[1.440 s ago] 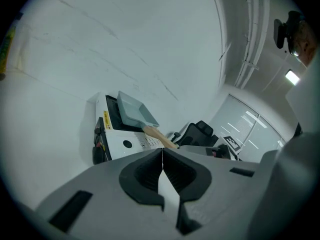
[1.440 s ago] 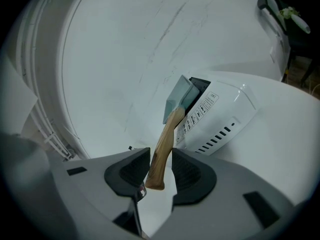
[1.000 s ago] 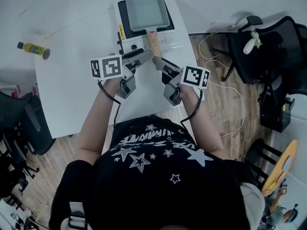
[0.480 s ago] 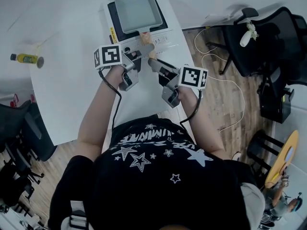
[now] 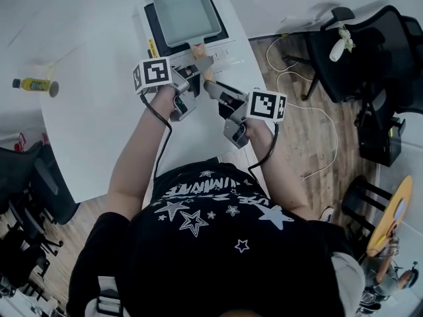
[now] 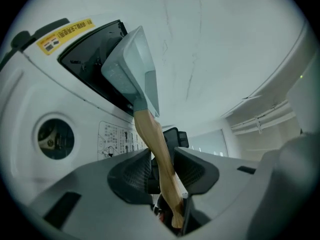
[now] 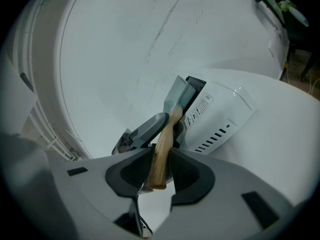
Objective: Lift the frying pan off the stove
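Observation:
A grey rectangular frying pan (image 5: 185, 15) sits on a white tabletop stove (image 5: 228, 45), its wooden handle (image 5: 200, 53) pointing toward me. My left gripper (image 5: 199, 65) reaches in from the left and my right gripper (image 5: 210, 86) from below. In the left gripper view the handle (image 6: 154, 141) runs between the pads of the left gripper (image 6: 162, 171), which have just been closing and press on it. In the right gripper view the handle's end (image 7: 160, 159) is clamped in the right gripper (image 7: 161, 171), whose jaws have also just been closing. The pan (image 7: 176, 96) still rests on the stove (image 7: 220, 114).
The stove stands at the far edge of a white table (image 5: 92, 124). A small yellow bottle (image 5: 33, 84) lies far left on it. Black office chairs (image 5: 370, 51) and a white cable (image 5: 324, 131) on the wooden floor are to the right; more dark chairs (image 5: 33, 177) are at left.
My left gripper has moved up from beside the handle onto it and narrowed around it. The right gripper has stayed at the handle's end. The pan has not left the stove.

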